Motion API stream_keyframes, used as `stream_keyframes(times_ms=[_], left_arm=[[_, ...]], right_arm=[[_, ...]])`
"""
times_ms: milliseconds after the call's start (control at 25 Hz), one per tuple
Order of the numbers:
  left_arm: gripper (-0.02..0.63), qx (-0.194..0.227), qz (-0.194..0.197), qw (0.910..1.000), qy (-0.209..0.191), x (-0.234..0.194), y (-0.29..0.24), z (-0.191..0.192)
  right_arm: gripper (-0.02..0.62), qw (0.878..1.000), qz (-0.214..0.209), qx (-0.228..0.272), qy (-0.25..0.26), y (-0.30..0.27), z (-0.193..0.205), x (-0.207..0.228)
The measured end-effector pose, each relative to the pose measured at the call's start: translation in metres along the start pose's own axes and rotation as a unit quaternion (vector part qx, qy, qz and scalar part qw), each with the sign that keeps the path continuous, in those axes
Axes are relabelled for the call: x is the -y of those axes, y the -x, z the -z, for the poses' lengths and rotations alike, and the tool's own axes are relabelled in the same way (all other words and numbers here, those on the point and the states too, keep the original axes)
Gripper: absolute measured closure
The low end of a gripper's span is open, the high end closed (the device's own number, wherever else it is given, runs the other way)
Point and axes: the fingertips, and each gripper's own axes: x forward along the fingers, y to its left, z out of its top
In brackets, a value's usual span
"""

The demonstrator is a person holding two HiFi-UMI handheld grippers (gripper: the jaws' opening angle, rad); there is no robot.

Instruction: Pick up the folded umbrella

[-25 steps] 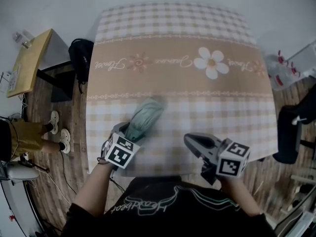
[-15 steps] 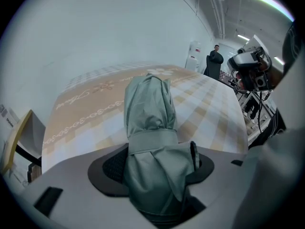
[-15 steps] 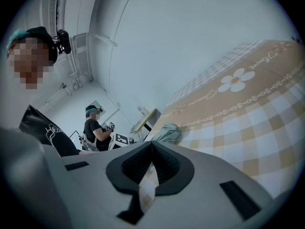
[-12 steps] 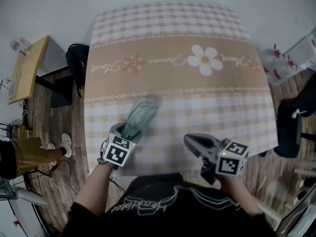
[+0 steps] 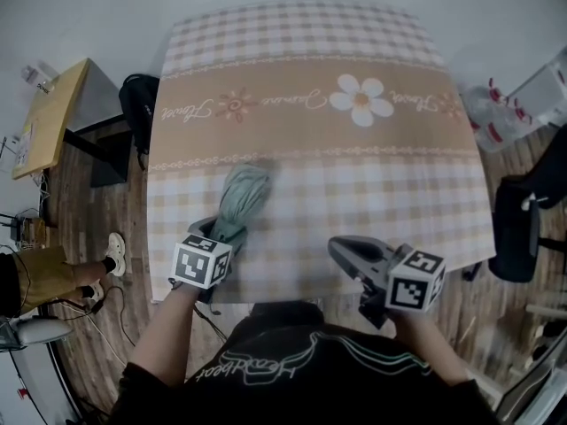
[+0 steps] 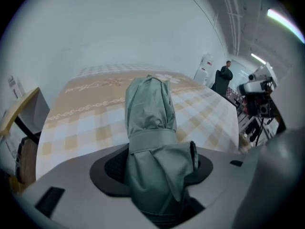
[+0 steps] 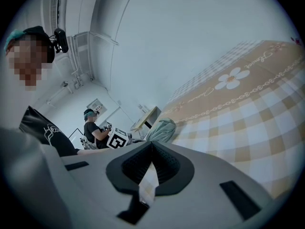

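Umbrella (image 5: 239, 197) lengthwise twd table (image 5: 354, 193) far edge

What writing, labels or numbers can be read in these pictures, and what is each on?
Nothing can be quoted with certainty.
Tablecloth, tan band: three cursive words, upside down and too blurred to read.
Shirt: one cursive word, upside down, not legible for sure.
Marker cubes: black-and-white patterns only, no letters.

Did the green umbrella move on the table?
No. The umbrella still ends just under the tablecloth's chain border, left of the daisy.
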Motion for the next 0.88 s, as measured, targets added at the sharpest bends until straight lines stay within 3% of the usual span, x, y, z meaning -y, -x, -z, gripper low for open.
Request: stream_keyframes(times_ms=[280,480,680,880], left_arm=[[0.351,0.059,0.028,0.9946,0.08,0.034,0.039,-0.002],[0.351,0.111,0.046,0.9877,0.1,0.072,0.081,-0.008],[0.351,0.176,0.082,0.9728,0.127,0.112,0.131,-0.017],[0.35,0.216,0.109,0.9622,0.125,0.138,0.166,-0.023]], right_arm=[[0.584,1.0,-0.021,-0.003,0.022,0.012,0.006,-0.018],[0.584,0.998,-0.044,-0.008,0.046,0.019,0.011,-0.039],[0.584,0.995,-0.068,-0.003,0.066,0.025,0.007,-0.057],[0.584,0.994,-0.077,0.023,0.072,0.032,0.001,-0.077]])
